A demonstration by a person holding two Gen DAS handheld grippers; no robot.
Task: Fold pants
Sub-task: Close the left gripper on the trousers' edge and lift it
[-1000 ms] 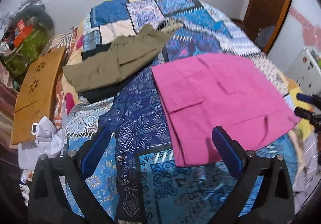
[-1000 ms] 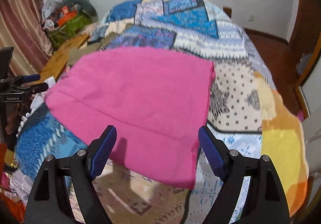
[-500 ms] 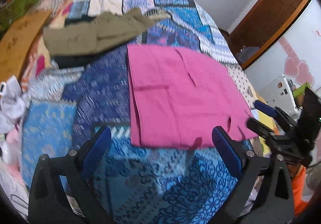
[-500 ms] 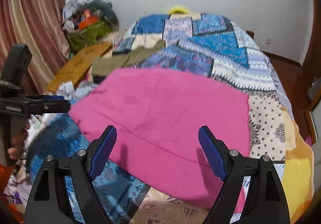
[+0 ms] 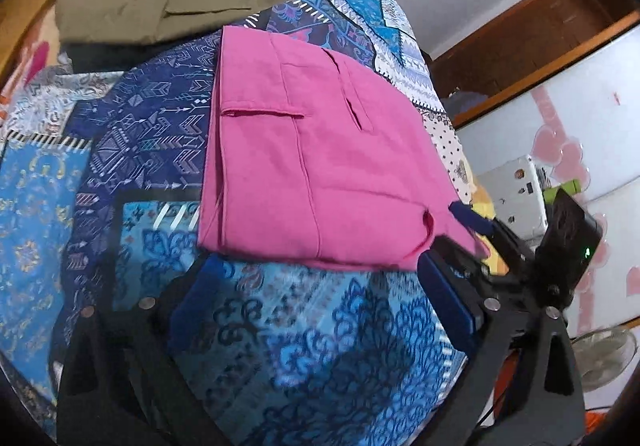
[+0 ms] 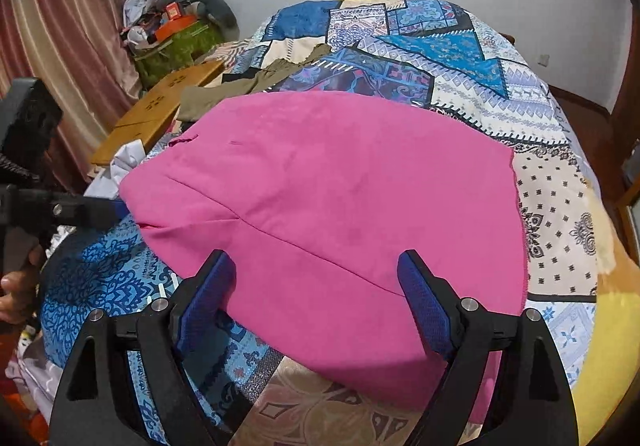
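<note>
The pink pants (image 5: 320, 162) lie folded flat on the patchwork bedspread (image 5: 132, 134), pockets up; they fill the middle of the right wrist view (image 6: 340, 202). My left gripper (image 5: 316, 294) is open and empty, just short of the pants' near edge. My right gripper (image 6: 316, 294) is open, its fingers spread over the near part of the pink cloth without gripping it. The right gripper also shows in the left wrist view (image 5: 460, 234) at the pants' near right corner. The left gripper shows at the left edge of the right wrist view (image 6: 100, 210).
Folded olive pants (image 5: 160, 10) lie on dark clothing at the far left of the bed. A wooden lap table (image 6: 160, 106) and a clutter pile (image 6: 176, 22) stand left of the bed. A door frame (image 5: 520, 34) and a white cabinet (image 5: 516, 190) stand to the right.
Both grippers have moved closer to the pink pants. The left view has swung right and down, so the right gripper now sits by the pants' corner. Both stay open.
</note>
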